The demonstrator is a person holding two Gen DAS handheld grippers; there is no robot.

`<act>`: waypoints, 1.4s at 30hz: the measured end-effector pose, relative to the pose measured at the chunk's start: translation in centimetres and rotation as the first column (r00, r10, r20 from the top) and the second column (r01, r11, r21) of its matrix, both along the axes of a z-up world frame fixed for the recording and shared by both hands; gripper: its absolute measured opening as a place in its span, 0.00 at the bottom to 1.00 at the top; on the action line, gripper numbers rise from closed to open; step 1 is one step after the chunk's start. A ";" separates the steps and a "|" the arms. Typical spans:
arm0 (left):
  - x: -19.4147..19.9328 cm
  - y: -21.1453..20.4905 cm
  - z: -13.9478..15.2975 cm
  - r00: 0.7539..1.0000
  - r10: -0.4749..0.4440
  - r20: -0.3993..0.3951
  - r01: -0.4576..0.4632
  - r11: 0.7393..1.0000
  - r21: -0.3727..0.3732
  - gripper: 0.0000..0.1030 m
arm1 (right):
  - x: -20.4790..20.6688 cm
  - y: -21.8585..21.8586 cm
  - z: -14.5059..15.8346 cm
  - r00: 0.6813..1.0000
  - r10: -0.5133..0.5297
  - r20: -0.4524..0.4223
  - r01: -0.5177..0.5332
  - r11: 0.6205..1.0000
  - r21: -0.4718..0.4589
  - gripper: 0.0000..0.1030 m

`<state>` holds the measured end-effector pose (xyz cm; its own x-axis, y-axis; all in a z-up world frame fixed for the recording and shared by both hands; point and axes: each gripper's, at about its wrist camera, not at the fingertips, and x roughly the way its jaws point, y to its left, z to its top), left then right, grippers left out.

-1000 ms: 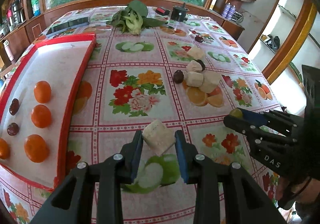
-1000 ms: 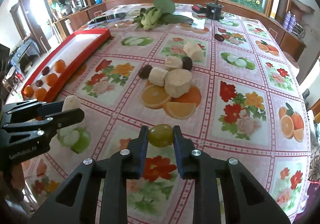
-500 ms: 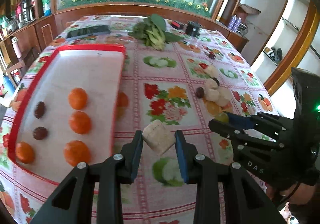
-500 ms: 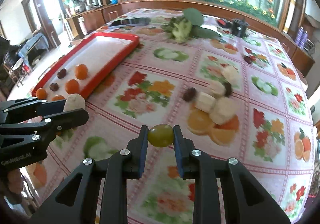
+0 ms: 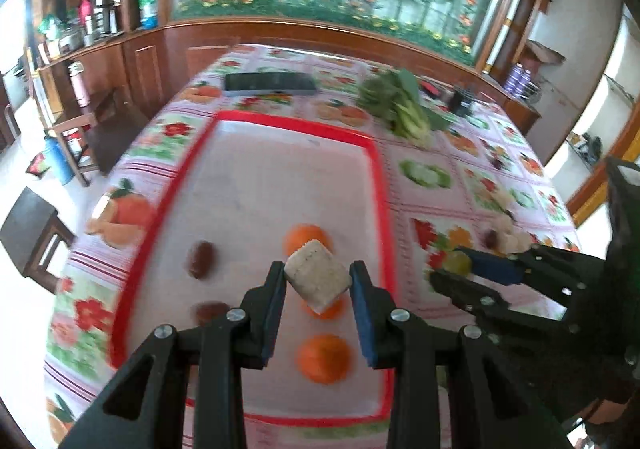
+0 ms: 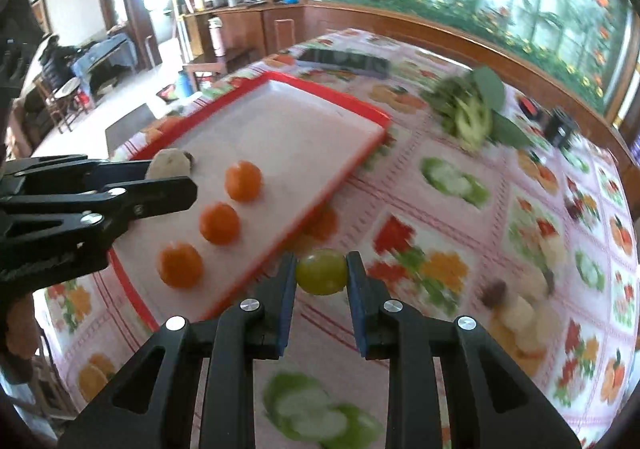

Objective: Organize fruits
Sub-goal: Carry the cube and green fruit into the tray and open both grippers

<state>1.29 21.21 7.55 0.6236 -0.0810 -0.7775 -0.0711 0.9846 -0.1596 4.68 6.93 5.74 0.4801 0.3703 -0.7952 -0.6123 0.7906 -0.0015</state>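
1. Red-rimmed tray [image 5: 382, 185] holds three oranges [image 6: 219, 223] in a row, with two dark fruits [image 5: 201, 258] beside them.
2. Left gripper [image 5: 318, 285], above the tray, is clamped on a pale cube [image 5: 316, 276].
3. Right gripper [image 6: 321, 273], just off the tray's edge, is clamped on a green grape [image 6: 321, 271].
4. Beyond the tray on the tablecloth [image 6: 440, 217] lie leafy greens [image 5: 400, 107]; a pile of fruit pieces [image 6: 520, 313] lies well apart from it.

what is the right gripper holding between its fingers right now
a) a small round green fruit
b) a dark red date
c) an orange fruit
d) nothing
a: in the right wrist view the right gripper is shut on a small round green fruit, held over the floral tablecloth beside the red-rimmed tray.
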 end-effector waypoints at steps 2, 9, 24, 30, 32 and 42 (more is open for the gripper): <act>0.7 1.4 -0.2 1.000 0.024 -0.006 -0.023 1.000 0.021 0.34 | 0.7 1.5 0.3 1.000 0.015 0.005 -0.015 1.000 0.007 0.23; 4.0 4.5 -1.4 0.996 0.079 -0.036 -0.076 0.995 0.068 0.34 | 4.4 5.6 0.3 1.000 -0.009 -0.017 0.010 0.999 0.038 0.23; 8.4 5.4 -5.4 0.987 0.100 -0.130 -0.090 0.993 0.080 0.34 | 9.0 7.9 -3.7 0.991 -0.034 -0.126 0.034 0.999 -0.005 0.24; 8.6 5.5 -5.9 0.984 0.108 -0.144 -0.095 0.991 0.095 0.34 | 9.1 8.3 -4.4 0.991 -0.027 -0.134 0.024 0.999 -0.027 0.24; 8.7 5.2 -6.0 0.984 0.105 -0.147 -0.089 0.990 0.110 0.36 | 9.1 8.2 -4.6 0.989 -0.034 -0.141 0.030 0.999 -0.034 0.24; 7.8 4.6 -5.4 0.983 0.122 -0.137 -0.103 0.985 0.139 0.60 | 8.2 6.9 -3.8 0.991 -0.075 -0.111 0.069 0.996 -0.061 0.34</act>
<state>9.07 25.82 2.13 0.5034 0.0912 -0.8592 -0.1953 0.9807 -0.0103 12.86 13.81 1.97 0.4096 0.2910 -0.8646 -0.5526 0.8332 0.0186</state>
